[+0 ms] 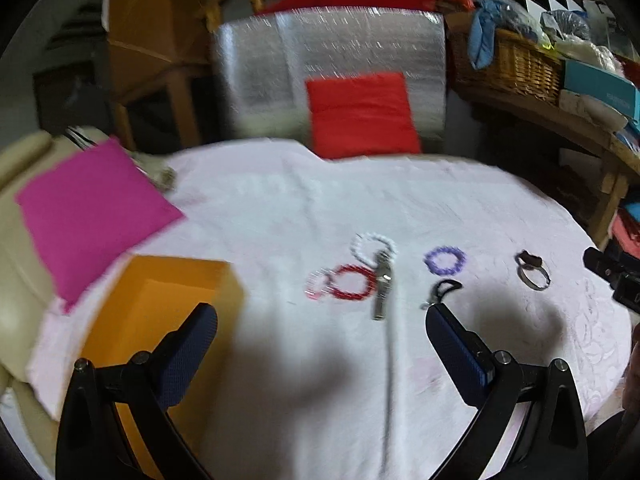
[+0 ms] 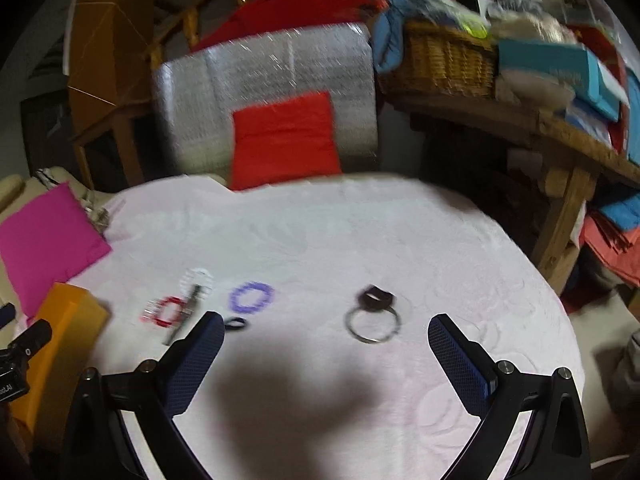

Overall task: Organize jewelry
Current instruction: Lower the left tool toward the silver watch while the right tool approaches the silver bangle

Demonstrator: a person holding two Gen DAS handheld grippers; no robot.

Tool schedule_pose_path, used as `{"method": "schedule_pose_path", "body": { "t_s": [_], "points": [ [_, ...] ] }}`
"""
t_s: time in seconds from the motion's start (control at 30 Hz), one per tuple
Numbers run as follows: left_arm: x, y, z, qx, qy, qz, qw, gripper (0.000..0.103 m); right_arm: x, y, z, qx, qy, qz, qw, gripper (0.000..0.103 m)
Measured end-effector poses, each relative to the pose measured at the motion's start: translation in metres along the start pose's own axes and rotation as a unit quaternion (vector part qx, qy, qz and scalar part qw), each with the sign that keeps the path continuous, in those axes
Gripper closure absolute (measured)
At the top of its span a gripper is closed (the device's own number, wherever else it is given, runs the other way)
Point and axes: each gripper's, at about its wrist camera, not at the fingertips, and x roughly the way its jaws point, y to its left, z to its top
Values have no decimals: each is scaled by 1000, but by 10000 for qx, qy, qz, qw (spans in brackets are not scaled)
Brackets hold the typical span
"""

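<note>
Jewelry lies on a white cloth-covered table (image 1: pixel 280 208). A red bead bracelet (image 1: pixel 354 282), a white bead bracelet (image 1: pixel 372 245), a silver watch (image 1: pixel 383 288), a purple bracelet (image 1: pixel 445 260), a small black clasp piece (image 1: pixel 442 292) and a silver bangle with a dark ring (image 1: pixel 534 272) show in the left wrist view. An orange box (image 1: pixel 160 312) sits at the left. My left gripper (image 1: pixel 320 320) hovers open just short of the bracelets. My right gripper (image 2: pixel 326 330) is open, with the silver bangle (image 2: pixel 373 326) just beyond its fingertips. The purple bracelet (image 2: pixel 252 298) and red bracelet (image 2: pixel 168 312) lie to its left.
A magenta cushion (image 1: pixel 88 216) rests at the table's left edge and a red cushion (image 1: pixel 362 114) at the back against a silver padded chair (image 1: pixel 328 48). A wicker basket (image 1: pixel 508 66) and boxes fill a wooden shelf at the right. The other gripper's body (image 2: pixel 20 348) shows at the left.
</note>
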Motion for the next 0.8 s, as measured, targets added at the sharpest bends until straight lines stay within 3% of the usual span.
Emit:
{"method": "schedule_pose_path", "body": {
  "t_s": [0.23, 0.27, 0.37, 0.57, 0.63, 0.7, 0.77, 0.8],
  "points": [
    [77, -33, 0, -94, 614, -337, 9975, 0, 55, -47, 1, 514, 882, 222, 9945, 1],
    [86, -36, -1, -57, 684, -338, 9971, 0, 61, -48, 1, 502, 979, 225, 9937, 5],
    [110, -34, -5, -124, 1007, -427, 9939, 0, 87, -54, 2, 548, 1323, 289, 9893, 12],
    [139, -20, -12, -464, 1341, -815, 9865, 1, 132, -54, -1, 434, 1878, 284, 9808, 13],
    [144, -18, -12, -473, 1339, -912, 9857, 13, 141, -52, -3, 358, 1988, 209, 9792, 13],
    [151, -19, -13, -430, 1451, -1045, 9829, 35, 148, -53, -5, 366, 2075, 99, 9775, 13],
    [155, -23, -11, -309, 1423, -1005, 9842, 40, 153, -51, -7, 318, 2155, -23, 9760, 15],
    [153, -24, -11, -244, 1386, -1042, 9846, 48, 153, -49, -8, 241, 2099, -101, 9774, 19]
  ]
}}
